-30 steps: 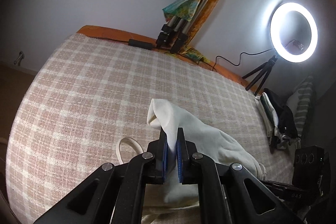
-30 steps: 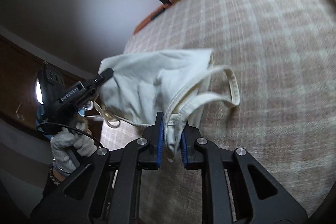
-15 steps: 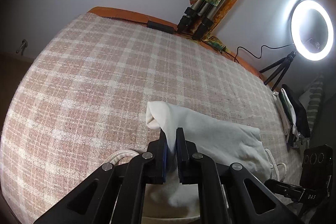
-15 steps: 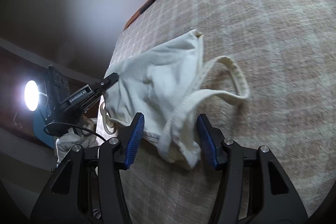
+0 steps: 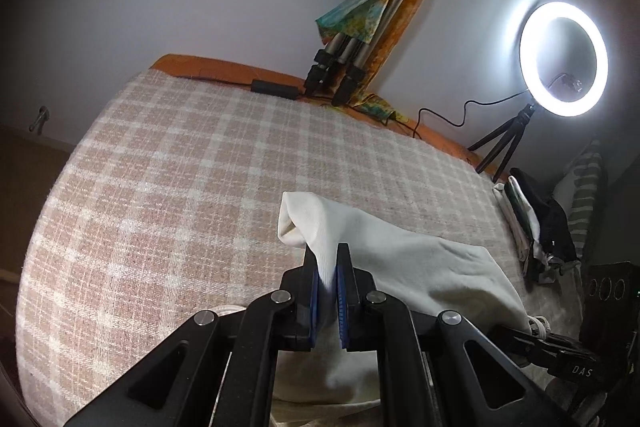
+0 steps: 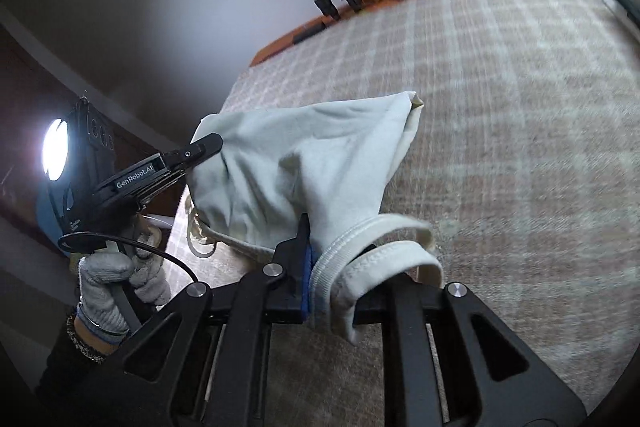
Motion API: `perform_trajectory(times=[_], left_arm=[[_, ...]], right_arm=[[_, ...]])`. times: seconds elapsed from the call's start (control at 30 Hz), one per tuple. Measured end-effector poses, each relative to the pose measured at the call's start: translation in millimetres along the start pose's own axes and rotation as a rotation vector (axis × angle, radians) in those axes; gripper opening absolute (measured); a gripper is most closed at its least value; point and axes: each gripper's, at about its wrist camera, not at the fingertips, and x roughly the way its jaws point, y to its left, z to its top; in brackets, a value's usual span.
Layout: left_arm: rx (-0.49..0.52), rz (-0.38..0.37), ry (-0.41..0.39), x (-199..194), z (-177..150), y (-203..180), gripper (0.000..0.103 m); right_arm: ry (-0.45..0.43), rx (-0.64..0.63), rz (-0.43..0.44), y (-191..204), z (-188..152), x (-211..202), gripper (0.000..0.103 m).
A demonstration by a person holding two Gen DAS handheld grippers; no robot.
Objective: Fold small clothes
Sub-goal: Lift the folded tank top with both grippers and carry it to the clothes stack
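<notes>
Meanwhile both the left gripper (image 5: 329, 269) and right gripper (image 6: 332, 271) pinch the cream garment (image 6: 304, 163) beside a clothes pile (image 5: 538, 223).

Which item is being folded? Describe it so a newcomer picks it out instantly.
Start from the bed with the pink-and-white checked blanket that fills both views. At its near edge, a cream garment with ribbed straps is held up between the left gripper and the right gripper. Unlike the dark and striped clothes pile by the ring light, it is plain, pale and lifted off the blanket.

a home bedroom: plaid-covered bed (image 5: 180, 187) (ring light (image 5: 563, 59) beside it).
</notes>
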Motion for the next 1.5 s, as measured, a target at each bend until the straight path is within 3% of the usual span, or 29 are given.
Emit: perform_trajectory(times=[0.33, 0.53, 1.07, 1.23, 1.5], left_arm=[[0.081, -0.071, -0.056, -27, 23, -74, 0.004], [0.167, -0.144, -0.103, -12, 27, -142, 0.004], [0.291, -0.292, -0.09, 102, 49, -364, 0.004], [0.313, -0.296, -0.088, 145, 60, -415, 0.004], [0.328, -0.226, -0.061, 210, 59, -448, 0.004]], right_arm=[[-0.107, -0.002, 0.001, -11, 16, -60, 0.013], [-0.173, -0.064, -0.057, -36, 30, -120, 0.013], [-0.322, -0.079, -0.342, -178, 89, -272, 0.013], [-0.348, -0.076, -0.414, -223, 113, -294, 0.013], [-0.349, -0.006, -0.426, -303, 132, -287, 0.013]])
